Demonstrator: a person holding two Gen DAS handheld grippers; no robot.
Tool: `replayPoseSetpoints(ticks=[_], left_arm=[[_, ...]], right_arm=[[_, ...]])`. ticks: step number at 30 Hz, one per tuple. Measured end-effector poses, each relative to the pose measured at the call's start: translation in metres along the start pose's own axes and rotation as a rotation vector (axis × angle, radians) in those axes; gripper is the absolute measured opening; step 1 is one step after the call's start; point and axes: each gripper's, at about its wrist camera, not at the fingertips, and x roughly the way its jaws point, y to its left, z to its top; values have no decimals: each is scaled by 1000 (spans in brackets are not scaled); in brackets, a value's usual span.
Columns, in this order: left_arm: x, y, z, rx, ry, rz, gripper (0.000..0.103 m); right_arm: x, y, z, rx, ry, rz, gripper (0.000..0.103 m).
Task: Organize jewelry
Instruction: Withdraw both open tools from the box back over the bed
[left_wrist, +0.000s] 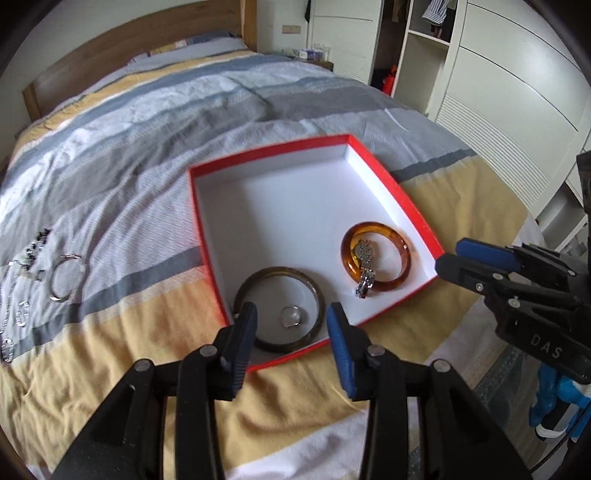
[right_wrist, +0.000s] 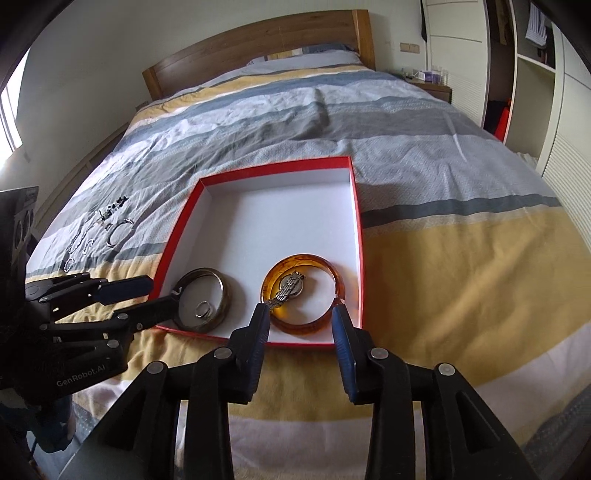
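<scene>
Red-rimmed box (left_wrist: 391, 184), white inside, lies open on the striped bedspread (left_wrist: 147, 155). Near-left corner: dark bangle (left_wrist: 242, 291) flat, with a small silver ring (left_wrist: 291, 316) inside its loop. Near-right: amber bangle (left_wrist: 400, 254) flat, a metal-link watch (left_wrist: 364, 269) draped across its near-left rim, strap end trailing outside the loop.

Left gripper (left_wrist: 291, 321) poised above the dark bangle, jaws apart, nothing between the pads. Right gripper (right_wrist: 300, 325) poised above the amber bangle's near edge, jaws likewise apart and empty; its left finger (right_wrist: 258, 325) appears close to the watch strap.

Well to the left of the box, still on the bedspread: a thin silver hoop (left_wrist: 68, 277), a string of dark beads (left_wrist: 38, 240), and several small silver pieces (left_wrist: 16, 314), loosely scattered.

Judgement: both placements look done; the step in hand is clearing the box and going for the loose pile.
- Lift straight up before moving sideways, so a fingertip does not snag the watch links or drag a bangle.
- Left gripper is nearer the pile; take the hoop first, pinching across its rim.
- Far half of the box is bare; set new pieces there.
</scene>
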Motion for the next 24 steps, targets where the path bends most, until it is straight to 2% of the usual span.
replayPoseSetpoints(ticks=[5,14,24], left_arm=[[-39,6,-13,-33,-54,68,39],[-98,29,-43,-88,-130,177,40],[-157,56,-76,-126,-211,221,41]], right_arm=[[-26,16,-7,-19,-28,8,42],[-56,65,-23,-92,-64,37,44],[-79,111,-38,-115,-91,72,46]])
